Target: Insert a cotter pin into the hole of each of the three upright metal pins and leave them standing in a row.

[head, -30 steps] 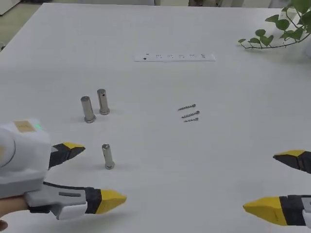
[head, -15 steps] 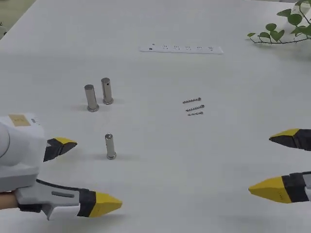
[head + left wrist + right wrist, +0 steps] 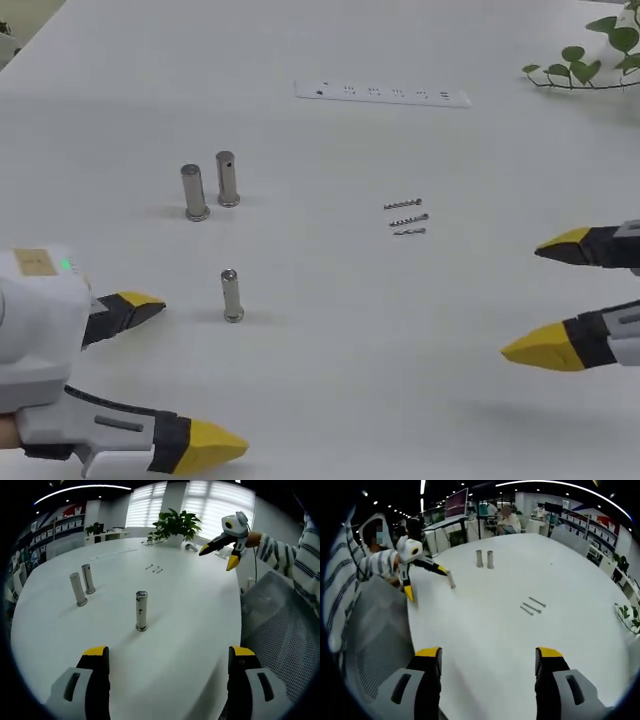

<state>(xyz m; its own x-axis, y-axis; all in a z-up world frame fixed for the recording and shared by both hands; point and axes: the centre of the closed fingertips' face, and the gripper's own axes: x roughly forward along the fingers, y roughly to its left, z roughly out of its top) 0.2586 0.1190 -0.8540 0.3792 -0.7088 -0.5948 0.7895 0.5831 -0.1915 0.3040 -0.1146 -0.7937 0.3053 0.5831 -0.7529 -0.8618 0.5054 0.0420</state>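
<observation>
On the white table (image 3: 330, 400) I see my left hand-held gripper (image 3: 185, 375) released, its jaws wide apart and holding nothing. A lone metal pin (image 3: 231, 296) stands upright at its 1 o'clock, near but not touching. A pair of metal pins (image 3: 194, 192) stands upright, just beside each other, at that pin's 11 o'clock. Three cotter pins (image 3: 405, 218) lie side by side at its 2 o'clock, well apart. At their 4 o'clock my right hand-held gripper (image 3: 530, 298) hangs released, empty

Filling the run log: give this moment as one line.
left gripper: open, empty | right gripper: open, empty | metal pins: three upright | cotter pins: three loose on table, none inserted
</observation>
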